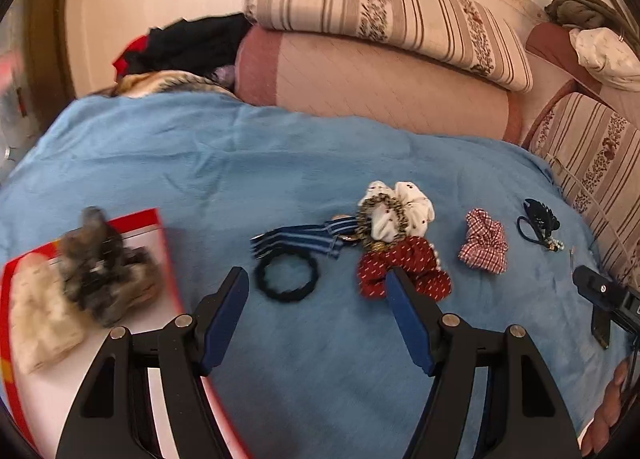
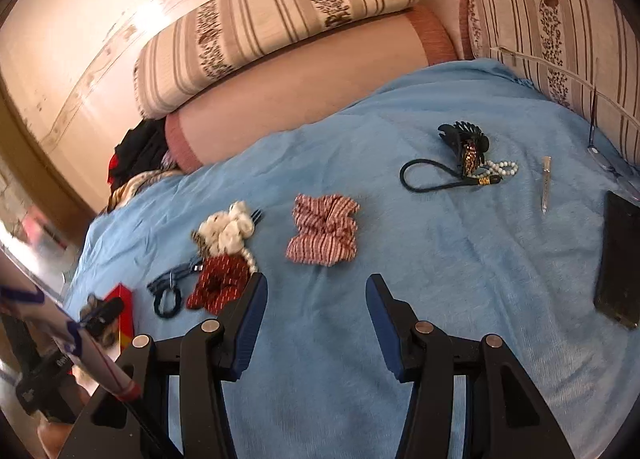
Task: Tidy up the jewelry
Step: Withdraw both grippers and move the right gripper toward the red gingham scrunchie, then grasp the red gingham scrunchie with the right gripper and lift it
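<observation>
1. The left gripper (image 1: 318, 287) is apart and holds nothing.
2. The right gripper (image 2: 316, 295) is apart and empty too.
3. The hair ties, like the red scrunchie (image 1: 404, 267), lie on the blue blanket (image 1: 200, 163).

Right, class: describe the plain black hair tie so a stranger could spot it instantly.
Start at the blue blanket covering the bed. Among the hair accessories, find the dark red scrunchie; the black hair tie lies beside it, below the striped blue ribbon. It alone is a thin, plain ring.
</observation>
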{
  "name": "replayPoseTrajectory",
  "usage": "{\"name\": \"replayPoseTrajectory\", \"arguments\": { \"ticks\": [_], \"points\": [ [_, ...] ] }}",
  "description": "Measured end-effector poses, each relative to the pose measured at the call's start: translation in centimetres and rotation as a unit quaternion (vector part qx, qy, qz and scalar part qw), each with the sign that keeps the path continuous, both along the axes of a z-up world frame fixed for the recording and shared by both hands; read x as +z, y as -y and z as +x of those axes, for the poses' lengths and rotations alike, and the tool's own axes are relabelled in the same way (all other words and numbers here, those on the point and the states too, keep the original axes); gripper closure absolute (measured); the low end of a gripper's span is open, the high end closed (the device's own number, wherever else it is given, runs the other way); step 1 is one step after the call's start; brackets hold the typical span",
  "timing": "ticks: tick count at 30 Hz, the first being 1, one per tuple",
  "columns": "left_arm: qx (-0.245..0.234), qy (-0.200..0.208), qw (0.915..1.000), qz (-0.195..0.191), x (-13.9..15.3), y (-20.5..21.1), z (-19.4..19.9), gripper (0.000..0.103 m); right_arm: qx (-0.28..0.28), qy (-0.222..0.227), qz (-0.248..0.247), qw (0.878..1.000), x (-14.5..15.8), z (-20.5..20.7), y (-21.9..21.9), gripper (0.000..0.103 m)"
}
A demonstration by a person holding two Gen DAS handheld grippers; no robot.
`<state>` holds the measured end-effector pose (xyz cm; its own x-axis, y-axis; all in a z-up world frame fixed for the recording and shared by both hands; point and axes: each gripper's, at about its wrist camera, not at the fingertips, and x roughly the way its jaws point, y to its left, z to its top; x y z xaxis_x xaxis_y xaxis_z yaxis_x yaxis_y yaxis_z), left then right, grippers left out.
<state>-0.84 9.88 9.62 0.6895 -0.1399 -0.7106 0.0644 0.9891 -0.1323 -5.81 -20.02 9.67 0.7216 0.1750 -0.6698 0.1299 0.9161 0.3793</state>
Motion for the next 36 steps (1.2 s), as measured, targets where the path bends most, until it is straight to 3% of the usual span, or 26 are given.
{"name": "replayPoseTrajectory", "arguments": {
  "ticks": [2,5,11,17,18,19,20,21,23,31,34,36],
  "points": [
    [-0.003,-0.004,1.0,-0.004,-0.7,0.2,0.3,0.033,0.005,-0.008,-0.001,1.0,-0.1,1.8,0.0,0.048],
    [-0.009,-0.003,1.0,0.002,-1.9,-0.3,0.1,0.033,0.01,-0.019,0.001,1.0,-1.0,4.8,-0.2,0.032],
    [-0.013,-0.016,0.9994,-0.027,-3.3,-1.6,1.3,0.033,-0.002,-0.07,0.015,0.997,-5.3,9.4,-0.3,0.032],
    [-0.052,-0.017,0.9976,-0.041,-3.7,0.5,2.4,0.032,-0.005,-0.091,0.014,0.996,-7.9,12.1,-0.1,0.032],
    [-0.059,-0.014,0.9976,-0.034,-3.8,1.3,2.5,0.029,-0.001,-0.09,0.013,0.996,-8.1,12.4,-0.4,0.037],
    [-0.062,-0.011,0.9976,-0.027,-3.9,1.9,2.7,0.028,0.004,-0.089,0.01,0.996,-8.3,12.5,-0.7,0.048],
    [-0.065,-0.012,0.9975,-0.024,-4.1,2.5,2.9,0.028,0.01,-0.092,0.0,0.996,-8.5,12.7,-1.1,0.079],
    [-0.07,-0.018,0.9971,-0.023,-4.4,3.1,3.2,0.027,0.015,-0.099,-0.007,0.995,-8.6,12.8,-1.3,0.084],
    [-0.074,-0.022,0.9969,-0.019,-4.7,4.2,3.7,0.027,0.013,-0.093,0.002,0.996,-8.2,12.3,-1.3,0.089],
    [-0.085,-0.03,0.9958,0.019,-6.7,6.8,5.4,0.028,-0.031,-0.066,-0.025,0.997,-5.8,10.3,-0.9,0.089],
    [-0.11,-0.022,0.9929,0.04,-7.1,8.2,5.0,0.05,-0.03,-0.065,-0.027,0.997,-5.8,10.2,-1.4,0.089],
    [-0.114,-0.028,0.9919,0.049,-7.6,8.4,5.1,0.076,-0.025,-0.066,-0.026,0.997,-5.8,10.0,-1.5,0.089]
  ]
}}
